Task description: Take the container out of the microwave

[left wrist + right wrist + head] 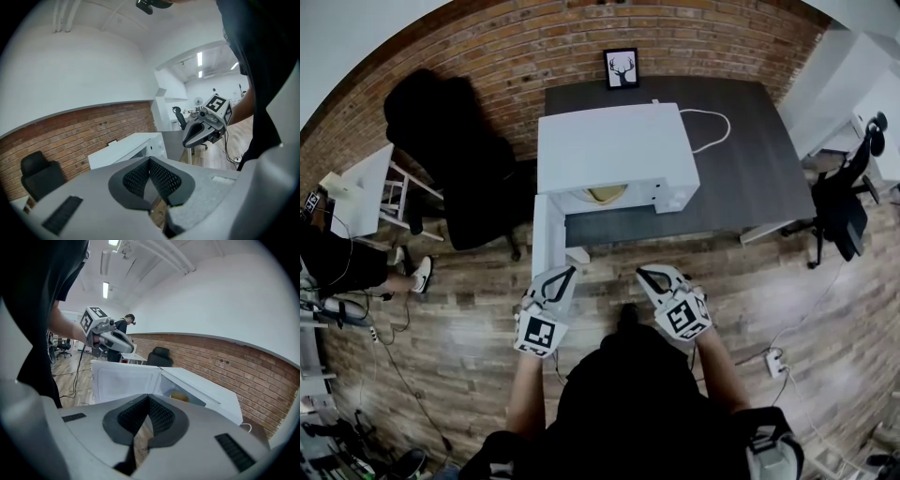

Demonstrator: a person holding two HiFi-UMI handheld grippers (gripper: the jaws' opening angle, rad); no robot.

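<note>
- Microwave (614, 145): white, on the dark worktop (741, 183) against the brick wall; door (546, 234) swung wide open on the person's left, cavity exposed
- Container (605, 194): yellowish, sitting inside the cavity, only partly visible under the oven roof in the head view; the right gripper view shows it as a yellow shape through the opening; neither tool touches it
- Left tool (562, 275): held over the wood floor near the outer edge of the open door; jaws pressed together tip to tip, nothing between them
- Right tool (649, 274): held beside the left one, in front of the cavity mouth and apart from it; jaws likewise pressed together on nothing
- Step in hand, as judged: approach; the door is already open and the reach into the cavity is not yet begun
- Next move, as judged: spread the jaws of the reaching tool before entry; the right tool seems to have the straighter line, since the open door crowds the left side; go in under the cavity roof, close on the container's rim or wall, and draw it out level over the sill
- Caution: the container's shape and contents cannot be made out, so the grip point is best chosen once the cavity is seen closer
- Also present: white cable (710, 127) on the worktop behind the microwave; framed picture (622, 67) against the wall; black chair (450, 159) to the left
</note>
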